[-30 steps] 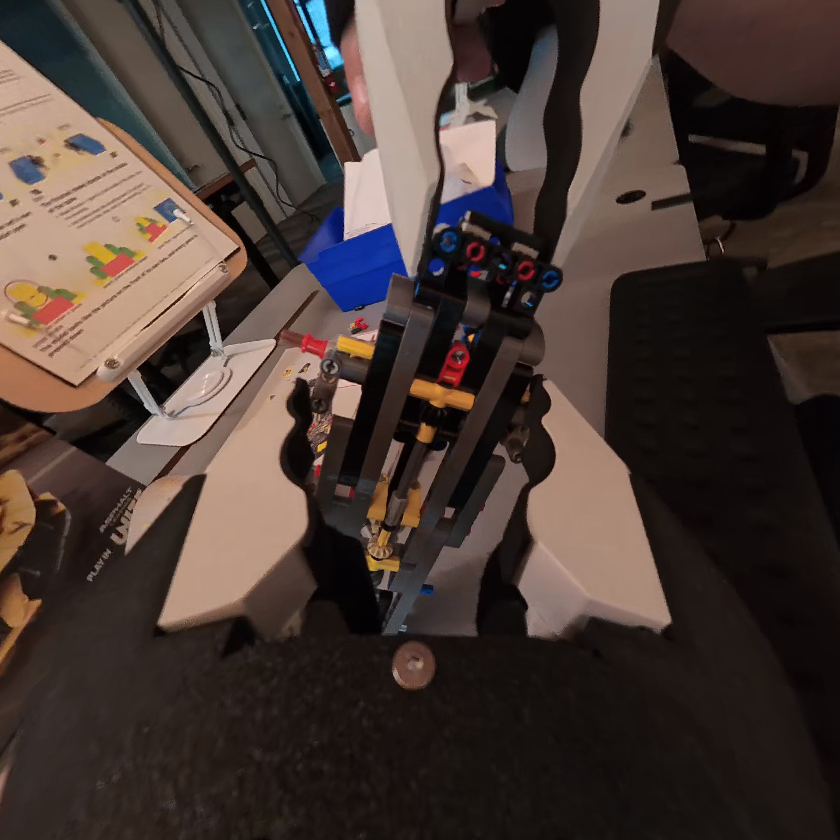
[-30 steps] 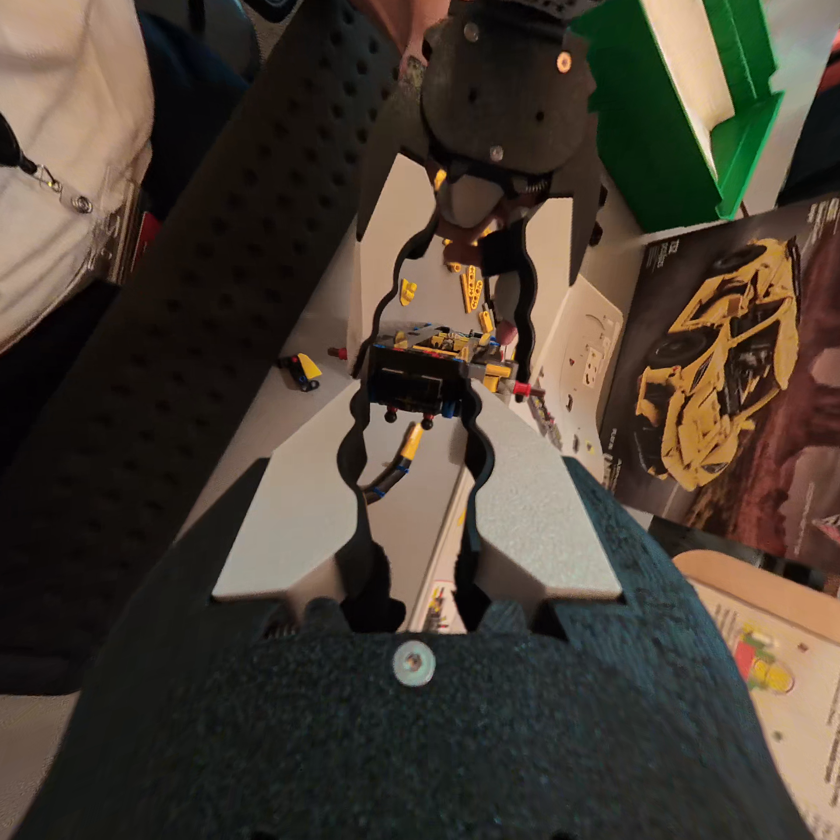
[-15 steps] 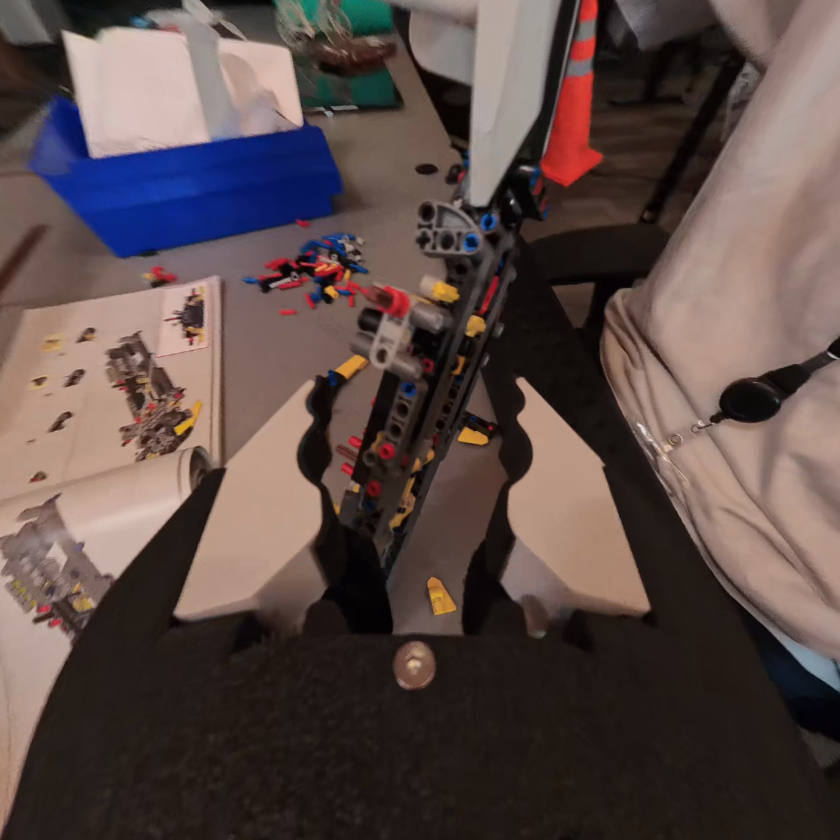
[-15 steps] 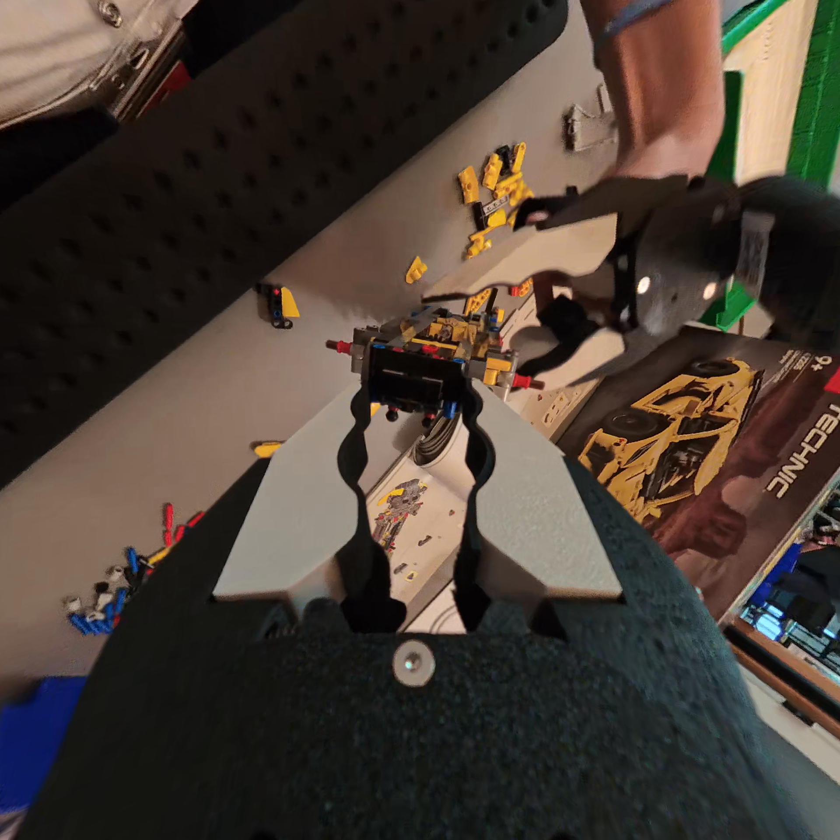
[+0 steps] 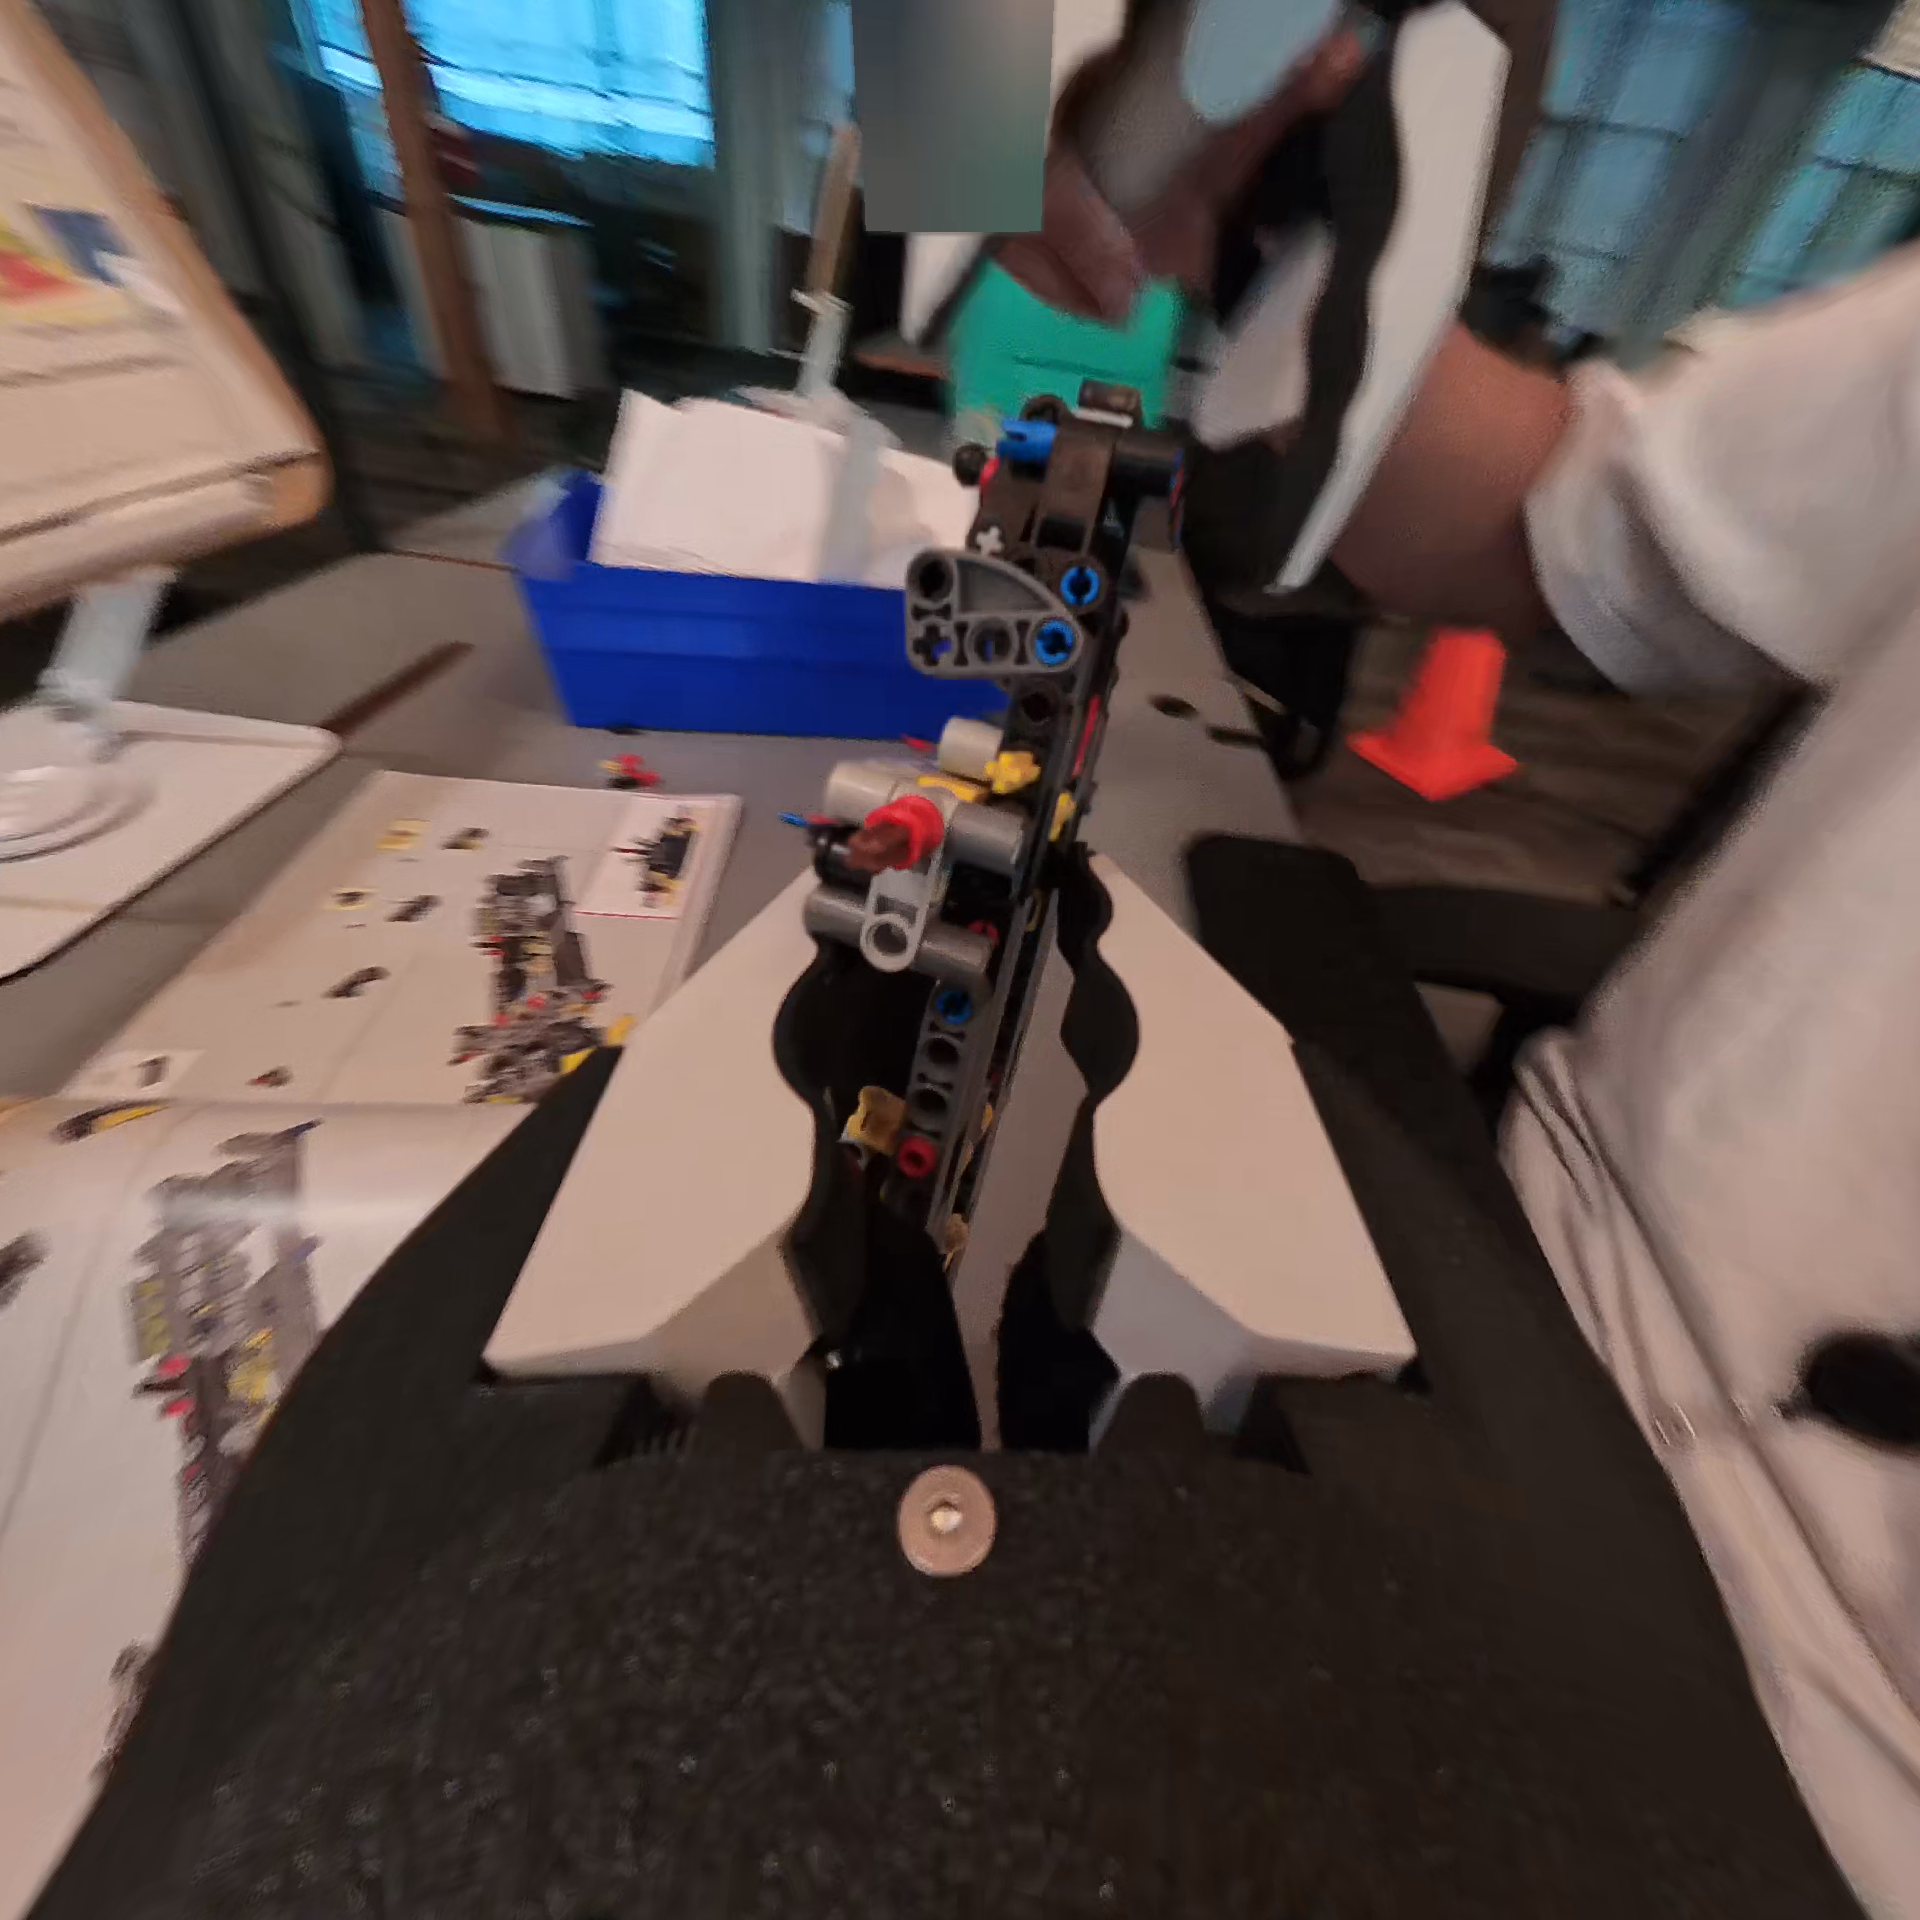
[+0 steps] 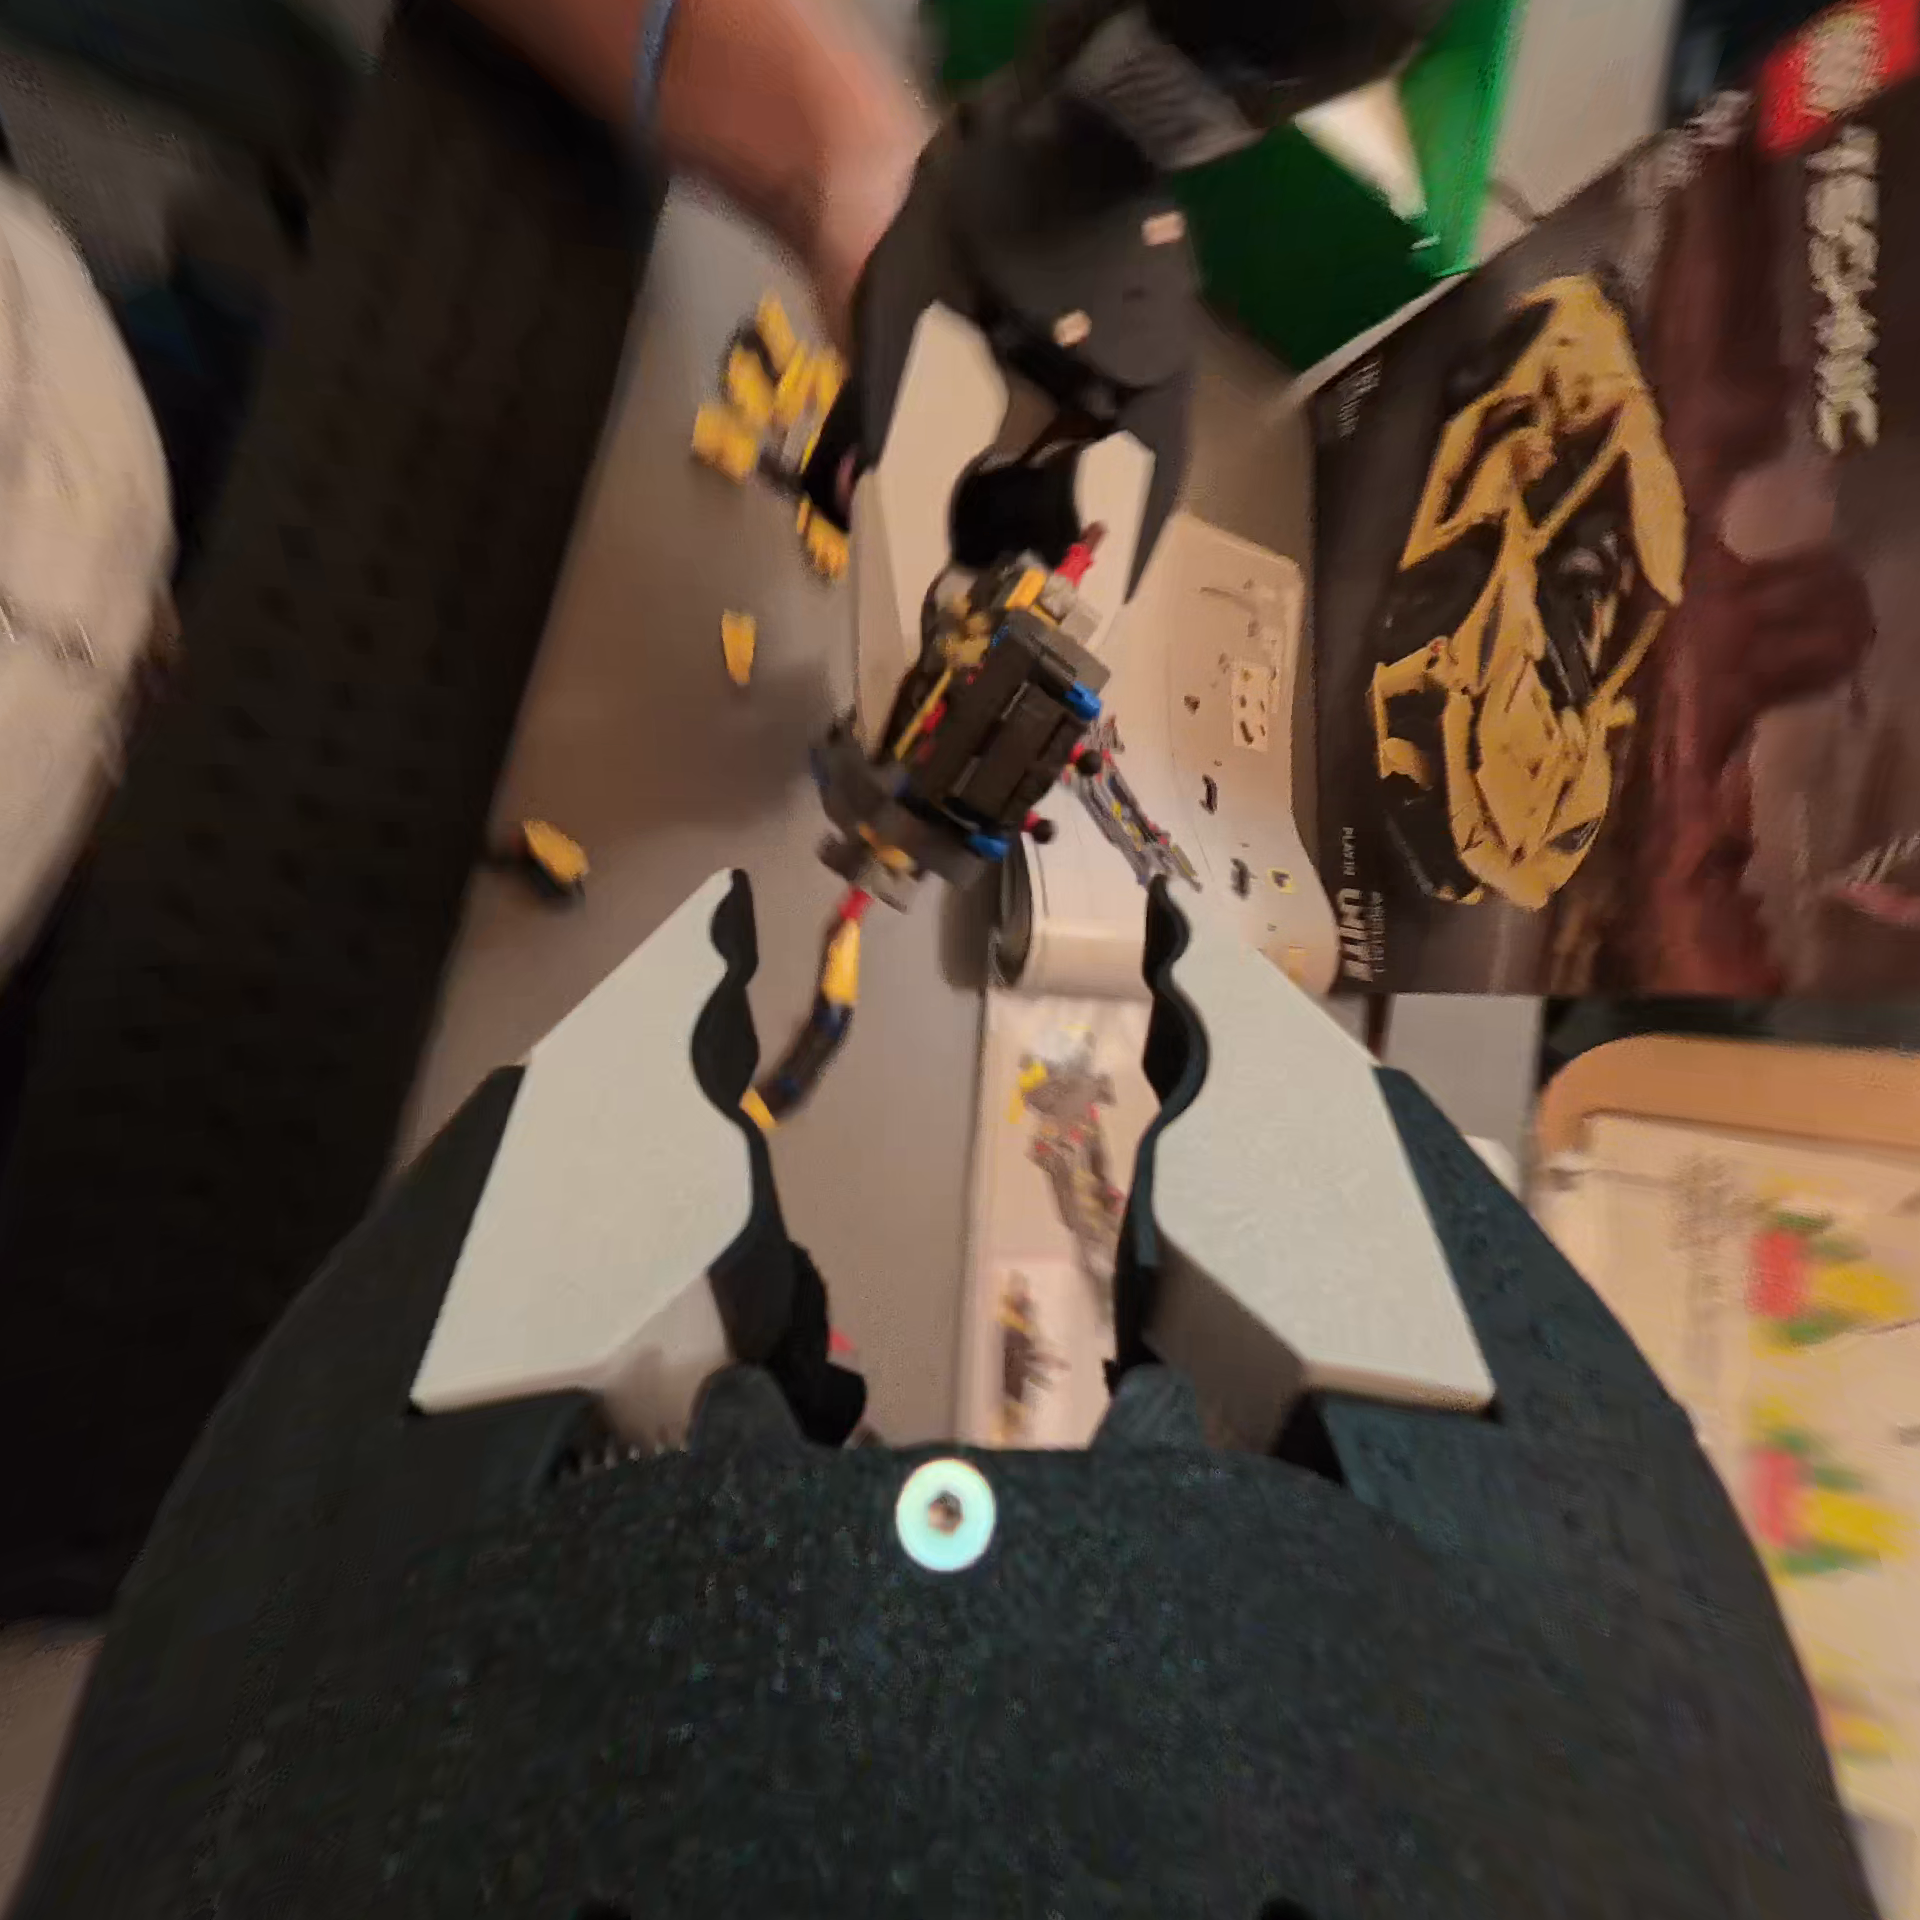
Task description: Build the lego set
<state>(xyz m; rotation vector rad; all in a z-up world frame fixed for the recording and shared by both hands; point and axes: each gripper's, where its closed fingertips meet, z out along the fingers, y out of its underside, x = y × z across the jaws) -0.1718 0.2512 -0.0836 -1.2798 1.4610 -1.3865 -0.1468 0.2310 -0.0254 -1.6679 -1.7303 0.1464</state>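
The lego assembly (image 5: 997,862) stands upright above the surface (image 5: 343,665), pinched between the left gripper (image 5: 940,914) fingers while the right gripper (image 6: 940,914) fingers gape empty just short of it, a light, rigid frame best held by its long beams, not its fragile pins.

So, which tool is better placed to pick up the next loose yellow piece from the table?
Right. The right tool is open and empty above the table, while the left tool is shut on the lego chassis.
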